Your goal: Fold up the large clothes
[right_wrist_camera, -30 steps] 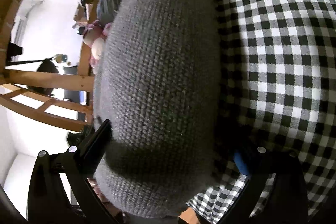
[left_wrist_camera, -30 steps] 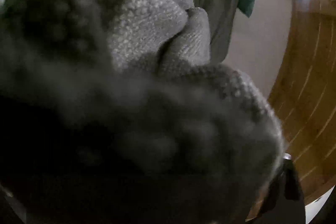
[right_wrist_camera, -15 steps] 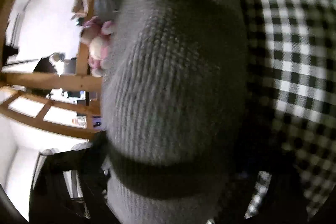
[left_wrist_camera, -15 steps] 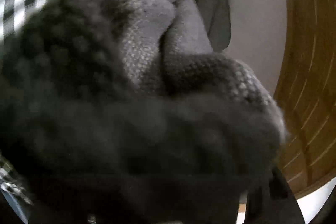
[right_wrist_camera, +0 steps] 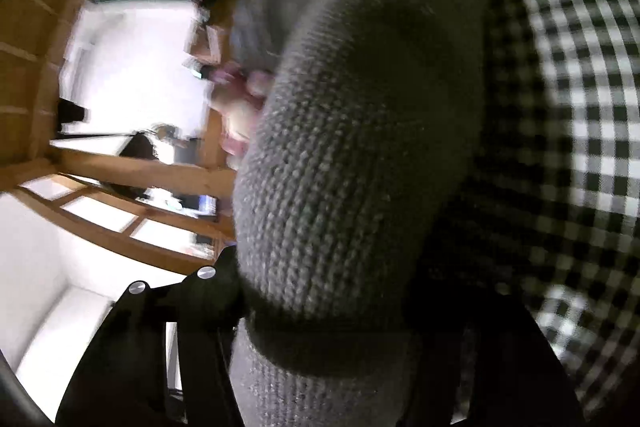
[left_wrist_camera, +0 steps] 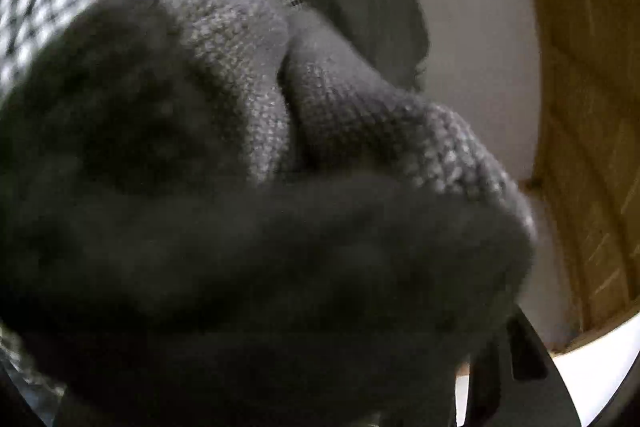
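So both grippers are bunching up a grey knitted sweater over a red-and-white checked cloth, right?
Not quite: the checked cloth is black and white, not red, as the right wrist view shows. The rest holds: the right gripper and the left gripper each have the grey knitted sweater between their jaws.

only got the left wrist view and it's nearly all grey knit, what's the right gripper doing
Observer: The right gripper has the same grey knit garment between its jaws. They have just been closing and now pinch a fold of it.
Operator: what's next to the knit over there
Observer: The black-and-white checked cloth runs along the garment's right side in that picture, shadowed close to the knit.
Operator: and on the other side
Observer: A pink and cream thing shows just past the knit's left edge, too blurred to name.
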`<state>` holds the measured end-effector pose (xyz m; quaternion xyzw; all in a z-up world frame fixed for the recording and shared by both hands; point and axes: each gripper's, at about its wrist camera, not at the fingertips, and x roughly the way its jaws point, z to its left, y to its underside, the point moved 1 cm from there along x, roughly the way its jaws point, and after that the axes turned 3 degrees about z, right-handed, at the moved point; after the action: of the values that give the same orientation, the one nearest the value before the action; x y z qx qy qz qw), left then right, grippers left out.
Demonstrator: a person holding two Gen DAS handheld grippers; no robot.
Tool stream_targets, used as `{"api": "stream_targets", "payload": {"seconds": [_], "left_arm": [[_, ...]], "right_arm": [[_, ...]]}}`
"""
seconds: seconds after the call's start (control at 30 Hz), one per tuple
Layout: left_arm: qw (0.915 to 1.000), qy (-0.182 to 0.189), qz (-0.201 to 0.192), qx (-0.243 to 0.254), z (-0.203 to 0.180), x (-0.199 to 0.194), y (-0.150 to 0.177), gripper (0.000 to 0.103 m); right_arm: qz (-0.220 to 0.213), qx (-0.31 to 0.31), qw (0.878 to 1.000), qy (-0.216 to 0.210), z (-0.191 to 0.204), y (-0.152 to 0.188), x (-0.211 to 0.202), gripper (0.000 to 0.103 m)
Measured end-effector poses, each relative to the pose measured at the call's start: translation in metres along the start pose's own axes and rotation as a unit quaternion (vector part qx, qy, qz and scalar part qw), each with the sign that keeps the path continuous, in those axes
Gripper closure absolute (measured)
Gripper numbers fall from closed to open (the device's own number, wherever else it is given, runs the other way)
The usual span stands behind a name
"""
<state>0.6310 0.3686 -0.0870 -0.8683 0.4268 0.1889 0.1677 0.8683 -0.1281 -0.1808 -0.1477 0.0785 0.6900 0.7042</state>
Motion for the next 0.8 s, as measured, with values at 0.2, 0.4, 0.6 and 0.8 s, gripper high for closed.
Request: {"api": "stream_targets", "payload": {"seconds": [0.2, 0.4, 0.6, 0.8], "left_arm": [[0.9996, -0.001, -0.022, 0.019, -0.022, -0.029, -0.025, 0.051], [0.9948, 0.032, -0.061, 0.074, -0.089, -0.062, -0.067, 0.051], [0.9900, 0.061, -0.079, 0.100, -0.139, -0.080, -0.116, 0.051], [0.9850, 0.049, -0.118, 0.116, -0.141, -0.096, -0.111, 0.051]], "right_arm": [[0.004, -0.021, 1.000, -0.004, 0.032, -0.014, 0.000, 0.050], [0.007, -0.092, 0.996, -0.009, 0.118, -0.068, -0.013, 0.050], [0.007, -0.134, 0.991, -0.014, 0.193, -0.121, -0.019, 0.050], [0.034, -0.171, 0.984, -0.021, 0.223, -0.147, 0.006, 0.050]]}}
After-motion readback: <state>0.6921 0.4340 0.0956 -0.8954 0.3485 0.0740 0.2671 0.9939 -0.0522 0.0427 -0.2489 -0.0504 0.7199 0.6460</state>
